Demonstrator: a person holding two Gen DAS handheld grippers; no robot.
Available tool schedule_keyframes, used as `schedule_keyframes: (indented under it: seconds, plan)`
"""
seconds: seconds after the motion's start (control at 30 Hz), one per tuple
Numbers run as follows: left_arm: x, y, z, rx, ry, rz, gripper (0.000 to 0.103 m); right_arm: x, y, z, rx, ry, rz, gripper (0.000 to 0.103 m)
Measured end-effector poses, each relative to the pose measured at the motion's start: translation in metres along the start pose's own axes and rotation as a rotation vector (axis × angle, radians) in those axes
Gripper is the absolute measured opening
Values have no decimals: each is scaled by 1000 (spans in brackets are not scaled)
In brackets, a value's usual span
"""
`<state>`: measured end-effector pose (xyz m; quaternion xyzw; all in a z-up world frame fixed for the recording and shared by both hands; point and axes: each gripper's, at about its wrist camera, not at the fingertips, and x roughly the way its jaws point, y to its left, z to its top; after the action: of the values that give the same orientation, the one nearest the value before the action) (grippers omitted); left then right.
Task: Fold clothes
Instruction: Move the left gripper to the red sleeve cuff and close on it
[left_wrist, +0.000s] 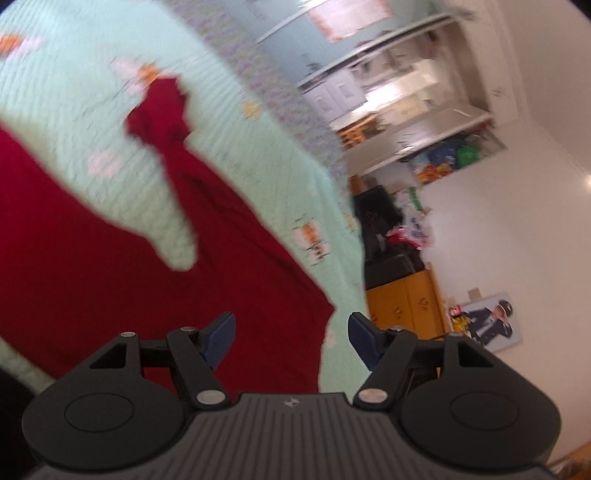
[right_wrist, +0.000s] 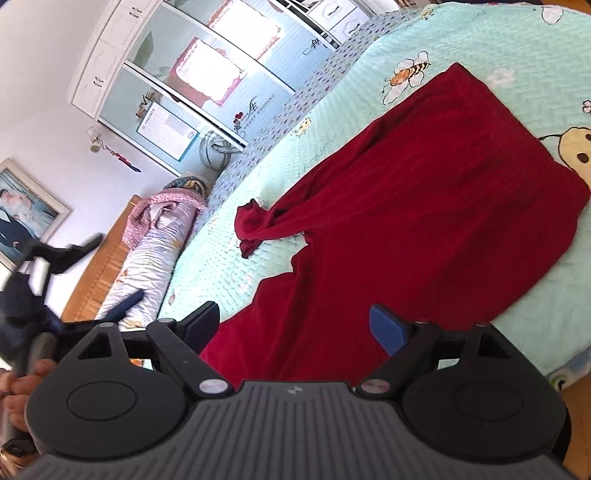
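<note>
- The left hand-held gripper (left_wrist: 291, 338) is spread apart with nothing between its blue pads (left_wrist: 221, 338); it hovers over the hem corner of the red garment (left_wrist: 155, 288), close to the bed's edge.
- The right hand-held gripper (right_wrist: 295, 328) is likewise released and holds nothing, its blue pads (right_wrist: 386, 328) wide apart above the near end of the red garment (right_wrist: 424, 221).
- The garment lies spread on the bed's mint quilted bedspread (right_wrist: 480, 40), which is printed with bees and flowers; one sleeve (right_wrist: 255, 221) trails toward the headboard side, its cuff crumpled on the cover.
- At the head of the bed lies a rolled floral quilt (right_wrist: 162, 236) against a wooden headboard (right_wrist: 99, 273).
- The room: white walls, a wardrobe with pale blue glass doors (right_wrist: 207, 74), a framed portrait (right_wrist: 22, 210), and in the left wrist view white shelves (left_wrist: 417, 110) with colourful items whose nature cannot be made out.
- A yellow cabinet (left_wrist: 402, 299) stands beside the bed with dark things stacked on top, too blurred to name.
- The left wrist view is motion-blurred throughout; the garment's far side is cut off at that frame's left edge.
</note>
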<state>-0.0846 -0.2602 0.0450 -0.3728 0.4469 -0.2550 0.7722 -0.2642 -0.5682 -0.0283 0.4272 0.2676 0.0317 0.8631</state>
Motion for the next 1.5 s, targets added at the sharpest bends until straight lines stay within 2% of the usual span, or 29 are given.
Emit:
schedule_keyframes:
  seconds: [0.07, 0.23, 0.6, 0.77, 0.8, 0.9, 1.0, 1.17, 1.27, 1.3, 1.33, 1.43, 1.5]
  plan:
    - [12, 18, 9, -19, 4, 24, 70, 1, -1, -1, -5, 5, -8, 89]
    - [26, 51, 41, -22, -45, 111, 70, 24, 0, 8, -40, -10, -33, 89]
    - [63, 97, 133, 27, -142, 291, 70, 106, 0, 13, -12, 28, 56, 89]
    - [105, 105, 168, 244, -178, 407, 70, 119, -15, 11, -18, 52, 37, 89]
    - [114, 109, 176, 255, -179, 411, 70, 120, -18, 11, -21, 49, 35, 89]
    - [132, 120, 191, 188, -181, 382, 70, 122, -27, 12, -15, 30, 27, 89]
    - [149, 119, 197, 200, -188, 408, 70, 119, -33, 11, 2, 16, 16, 89]
    - [163, 127, 205, 138, -196, 414, 70, 111, -36, 8, -6, 9, -2, 89]
    - [169, 126, 208, 170, -184, 416, 62, 110, -35, 7, -11, 11, -12, 89]
    - [172, 125, 209, 190, -172, 414, 50, 109, -35, 6, -12, 13, -15, 89]
    - [174, 125, 209, 200, -157, 410, 35, 109, -35, 6, -12, 14, -18, 89]
    - [175, 127, 209, 196, -140, 384, 23, 110, -34, 5, -14, 11, -25, 89]
    - [173, 128, 209, 182, -146, 369, 20, 110, -34, 4, -18, 13, -30, 89]
